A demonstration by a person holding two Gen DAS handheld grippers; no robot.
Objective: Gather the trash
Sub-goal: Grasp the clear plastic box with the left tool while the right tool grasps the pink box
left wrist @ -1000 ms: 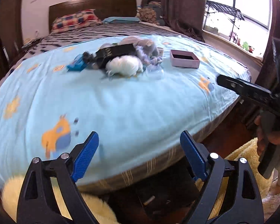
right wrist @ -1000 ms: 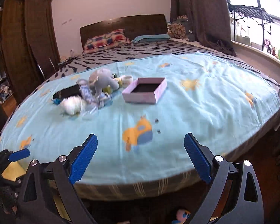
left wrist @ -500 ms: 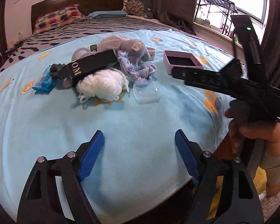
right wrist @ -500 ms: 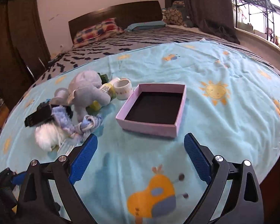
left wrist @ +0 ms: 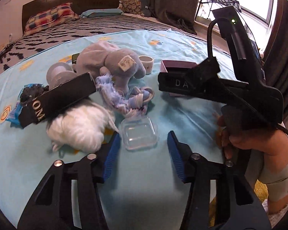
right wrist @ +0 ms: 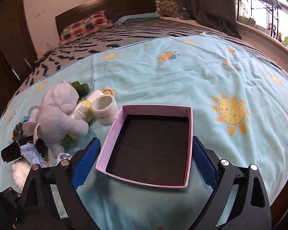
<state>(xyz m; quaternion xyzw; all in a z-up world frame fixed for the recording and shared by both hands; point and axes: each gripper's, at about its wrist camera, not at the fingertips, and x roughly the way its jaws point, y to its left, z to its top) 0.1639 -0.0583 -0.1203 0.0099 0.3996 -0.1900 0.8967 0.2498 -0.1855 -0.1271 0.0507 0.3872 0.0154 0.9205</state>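
Left wrist view shows the left gripper (left wrist: 142, 149) low over the bed (left wrist: 182, 118), aimed at a little clear plastic box (left wrist: 138, 135) that lies just ahead of its tips. Its blue fingers (left wrist: 111, 156) have just been closing in, but they are spread on either side of the box's near edge and do not press it yet. I think this see-through box is the trash it wants. At 11 o'clock from the box lie a white fluffy ball (left wrist: 78, 128), a long black box (left wrist: 57, 99) and a blue stuffed elephant (left wrist: 109, 63), all heaped close together.

Right wrist view shows the right gripper (right wrist: 146, 161) with fingers spread wide around the near end of the pink tray (right wrist: 190, 126). The pads sit just beside its walls, and I cannot tell if they touch. The tray is empty, so it is likely where the trash goes, and the right hand looks ready to hold it.
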